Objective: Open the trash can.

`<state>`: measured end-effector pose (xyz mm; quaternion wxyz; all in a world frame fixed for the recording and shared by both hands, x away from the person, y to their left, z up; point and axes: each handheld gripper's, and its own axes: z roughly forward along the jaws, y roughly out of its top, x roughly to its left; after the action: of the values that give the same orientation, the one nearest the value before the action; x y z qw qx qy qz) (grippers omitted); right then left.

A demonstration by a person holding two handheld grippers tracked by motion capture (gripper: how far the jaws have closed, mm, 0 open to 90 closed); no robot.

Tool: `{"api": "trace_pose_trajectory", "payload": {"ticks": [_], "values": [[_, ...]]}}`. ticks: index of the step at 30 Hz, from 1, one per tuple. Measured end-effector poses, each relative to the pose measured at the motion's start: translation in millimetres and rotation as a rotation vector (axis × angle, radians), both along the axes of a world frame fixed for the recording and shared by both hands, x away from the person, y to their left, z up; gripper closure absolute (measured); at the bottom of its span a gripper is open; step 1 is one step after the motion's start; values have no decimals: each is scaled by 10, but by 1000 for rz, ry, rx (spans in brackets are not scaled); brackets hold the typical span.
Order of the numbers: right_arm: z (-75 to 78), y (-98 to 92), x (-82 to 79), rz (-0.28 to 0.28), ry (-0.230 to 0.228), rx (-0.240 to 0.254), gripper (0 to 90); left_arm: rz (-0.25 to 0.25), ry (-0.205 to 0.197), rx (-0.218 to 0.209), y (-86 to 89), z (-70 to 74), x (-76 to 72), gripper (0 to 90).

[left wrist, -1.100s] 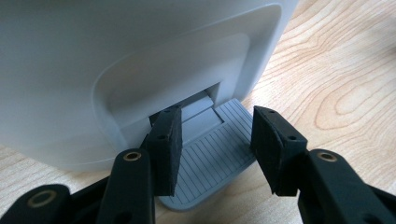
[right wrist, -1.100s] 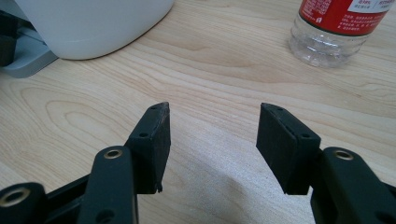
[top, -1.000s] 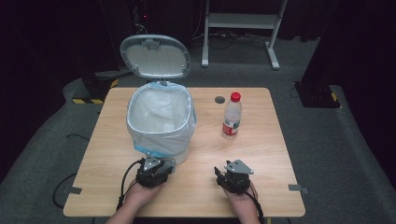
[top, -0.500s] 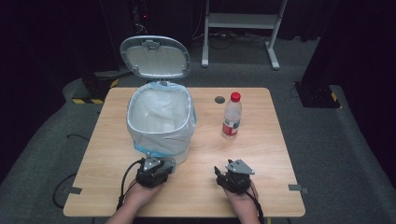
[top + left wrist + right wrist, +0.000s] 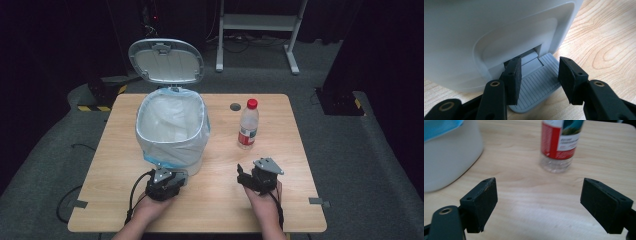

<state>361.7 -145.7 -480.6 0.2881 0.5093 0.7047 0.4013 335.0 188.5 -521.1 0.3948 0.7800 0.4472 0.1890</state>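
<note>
Scene: a wooden table (image 5: 280,200) seen from the person's side, with a white pedal bin (image 5: 172,132) left of centre and a clear plastic bottle (image 5: 248,125) with a red cap standing upright to its right, apart from it.
Bin: its lid (image 5: 166,61) stands open at the far side, and a pale liner is folded over the rim.
Left gripper (image 5: 162,184): it rests on the bin's grey foot pedal (image 5: 537,80) at the near side of the bin. Its jaws are half spread and straddle the pedal, with nothing clamped between them.
Right gripper (image 5: 257,176): near the table's front edge, facing the bottle with bare table between them. Its jaws have just been opening and now gape wide, released, with nothing between them.
Risk, bottle: it looks empty and light, so a jaw brushing one side on the approach would likely tip it or send it rolling toward the far edge.
Risk, lid: if the left gripper slides off the ribbed pedal, the lid would probably drop shut.
Risk, bin: a hard push on the pedal could shove the bin away.
</note>
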Motion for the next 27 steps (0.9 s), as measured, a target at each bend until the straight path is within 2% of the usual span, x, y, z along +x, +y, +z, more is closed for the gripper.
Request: {"api": "trace_pose_trajectory", "payload": {"ticks": [7,10,16,27], "values": [[255,-35,335,-36,-27,5,133,-1,0,8,1,2,0,536],[333,-41,480,-49,-22,15,129,-1,0,8,0,1,1,536],[528,-14,730,-57,-40,55,128,-1,-1,12,-1,3,-3,536],[664,143,1181,-79,-44,5,118,-7,-6,16,1,3,-2,536]]}}
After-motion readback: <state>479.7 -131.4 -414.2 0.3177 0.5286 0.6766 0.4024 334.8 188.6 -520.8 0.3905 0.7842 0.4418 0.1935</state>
